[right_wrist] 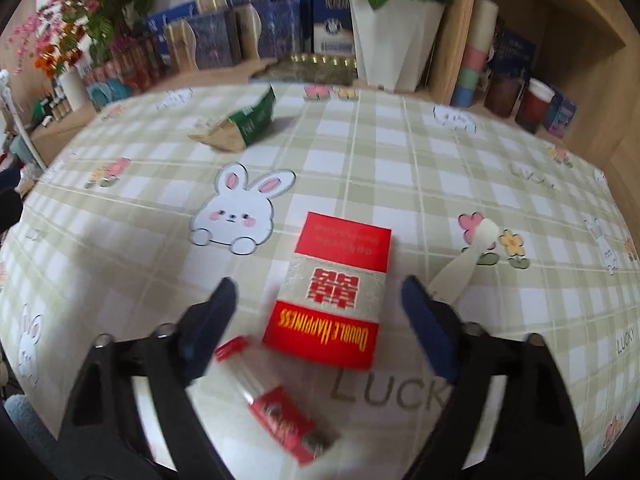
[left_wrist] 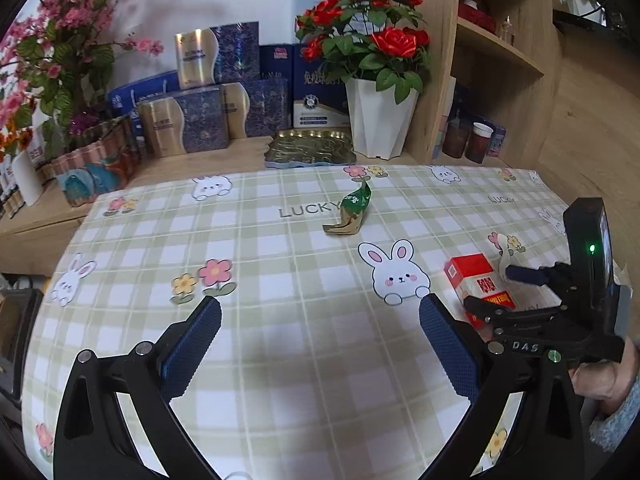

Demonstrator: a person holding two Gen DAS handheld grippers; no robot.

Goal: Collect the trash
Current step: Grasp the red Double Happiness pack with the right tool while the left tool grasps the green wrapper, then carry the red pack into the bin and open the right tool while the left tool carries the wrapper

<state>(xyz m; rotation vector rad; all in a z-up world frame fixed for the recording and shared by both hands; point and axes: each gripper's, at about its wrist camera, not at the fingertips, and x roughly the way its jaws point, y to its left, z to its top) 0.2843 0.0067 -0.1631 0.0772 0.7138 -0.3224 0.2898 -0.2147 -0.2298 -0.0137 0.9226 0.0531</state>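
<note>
Trash items lie scattered on the checked surface (right_wrist: 360,152). The red cigarette pack (right_wrist: 332,292) lies flat near the near edge, directly between the spread fingers of the right claw (right_wrist: 316,312), which stands wide and grips nothing; the pads do not touch the pack. Handling judgement: the pack is thin card, light, probably empty, and crushes under hard pressure. Take hold across its two long sides, at mid-length. A small red-ended clear wrapper (right_wrist: 272,404) lies just beside it, nearer the edge; a pale flat stick (right_wrist: 460,268) lies to its right. A green foil wrapper (left_wrist: 350,216) lies toward the far edge: soft, slippery, crumpled. The left claw (left_wrist: 320,312) stands wide and empty.
</note>
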